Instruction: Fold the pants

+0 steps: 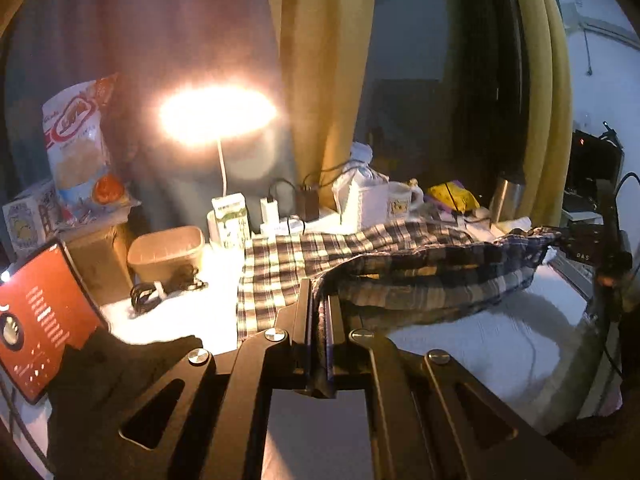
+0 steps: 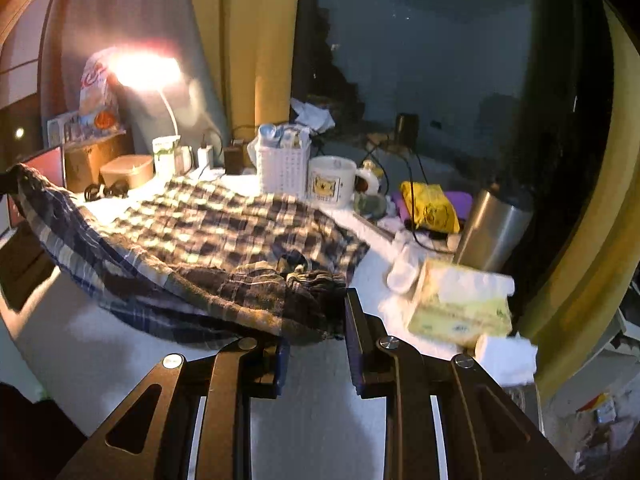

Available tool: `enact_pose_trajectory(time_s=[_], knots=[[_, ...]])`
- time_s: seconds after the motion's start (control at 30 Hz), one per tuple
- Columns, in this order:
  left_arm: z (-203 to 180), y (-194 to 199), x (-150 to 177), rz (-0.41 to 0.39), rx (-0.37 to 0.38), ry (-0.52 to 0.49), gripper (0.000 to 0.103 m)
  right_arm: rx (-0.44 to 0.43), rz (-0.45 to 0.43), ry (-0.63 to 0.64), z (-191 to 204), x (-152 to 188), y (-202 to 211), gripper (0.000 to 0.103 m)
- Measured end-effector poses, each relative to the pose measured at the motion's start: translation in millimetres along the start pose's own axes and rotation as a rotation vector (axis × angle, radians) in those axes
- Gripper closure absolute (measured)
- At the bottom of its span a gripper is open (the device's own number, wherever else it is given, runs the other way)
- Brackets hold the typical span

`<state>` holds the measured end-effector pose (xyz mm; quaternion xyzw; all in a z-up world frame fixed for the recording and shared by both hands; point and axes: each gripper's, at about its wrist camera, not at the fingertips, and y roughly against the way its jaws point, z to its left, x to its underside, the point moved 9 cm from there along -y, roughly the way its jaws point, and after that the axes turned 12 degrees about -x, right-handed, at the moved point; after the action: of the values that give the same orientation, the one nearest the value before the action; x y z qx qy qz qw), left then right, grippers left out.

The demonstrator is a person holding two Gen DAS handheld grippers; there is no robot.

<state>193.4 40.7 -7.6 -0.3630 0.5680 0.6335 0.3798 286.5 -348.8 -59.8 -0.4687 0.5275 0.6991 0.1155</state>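
Nearest, at lower centre of the left wrist view, the left gripper (image 1: 319, 312) has its fingers clenched on an edge of the plaid pants (image 1: 360, 264). Likewise, the right gripper (image 2: 316, 320) grasps bunched fabric, fingers spread around it. Beyond, the pants sag between both and lie across the white worktop (image 2: 100, 344), before a mug (image 2: 332, 180) and lamp (image 1: 218, 114).

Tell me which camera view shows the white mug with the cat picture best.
The right wrist view: the mug stands near and unblocked beside the white basket, its cat picture readable. In the left wrist view the mug is small and far, behind the plaid pants.
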Motion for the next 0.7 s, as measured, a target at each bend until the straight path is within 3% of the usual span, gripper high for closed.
enact_pose_trajectory(time_s=[0.7], knots=[[8.4,-120.3,-55.1,-0.034,-0.042,-0.082,0.100,-0.008,-0.065,-0.091,-56.7,-65.4,-80.0,0.078]])
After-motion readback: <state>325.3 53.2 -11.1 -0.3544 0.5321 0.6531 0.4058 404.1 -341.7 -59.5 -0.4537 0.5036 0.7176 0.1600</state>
